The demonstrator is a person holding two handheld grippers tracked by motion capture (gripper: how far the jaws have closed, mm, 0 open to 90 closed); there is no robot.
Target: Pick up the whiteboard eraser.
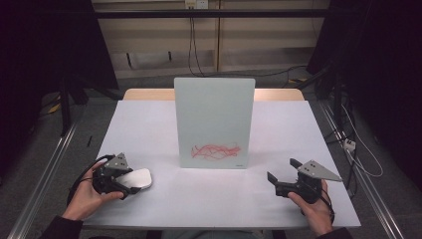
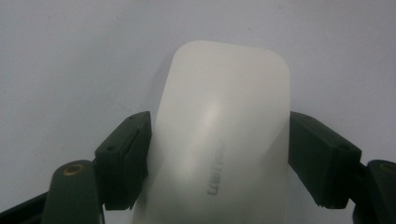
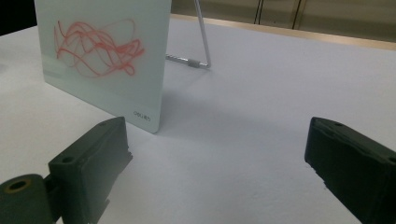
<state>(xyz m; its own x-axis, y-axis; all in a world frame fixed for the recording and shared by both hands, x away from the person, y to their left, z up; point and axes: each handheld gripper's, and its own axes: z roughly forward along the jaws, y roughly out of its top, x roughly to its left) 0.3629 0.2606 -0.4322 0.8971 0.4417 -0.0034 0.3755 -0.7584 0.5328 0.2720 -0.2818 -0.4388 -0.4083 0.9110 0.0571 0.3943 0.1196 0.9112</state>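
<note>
A white, rounded whiteboard eraser (image 1: 138,179) lies near the table's front left corner. My left gripper (image 1: 130,182) is shut on it. In the left gripper view, the eraser (image 2: 224,116) sits between the two black jaws with both pads against its long sides. A glass whiteboard (image 1: 214,119) stands upright at the table's middle, with red scribbles (image 1: 216,150) low on its face. My right gripper (image 1: 282,169) rests at the front right, open and with nothing in it. Its view shows the board (image 3: 107,74) and the scribbles (image 3: 95,49) ahead to the left of the jaws (image 3: 219,144).
The table (image 1: 149,124) has a white top with a wooden strip (image 1: 149,93) along its far edge. A thin metal stand (image 3: 201,42) props the board from behind. Cables hang on the wall beyond, and metal rails run along both sides of the table.
</note>
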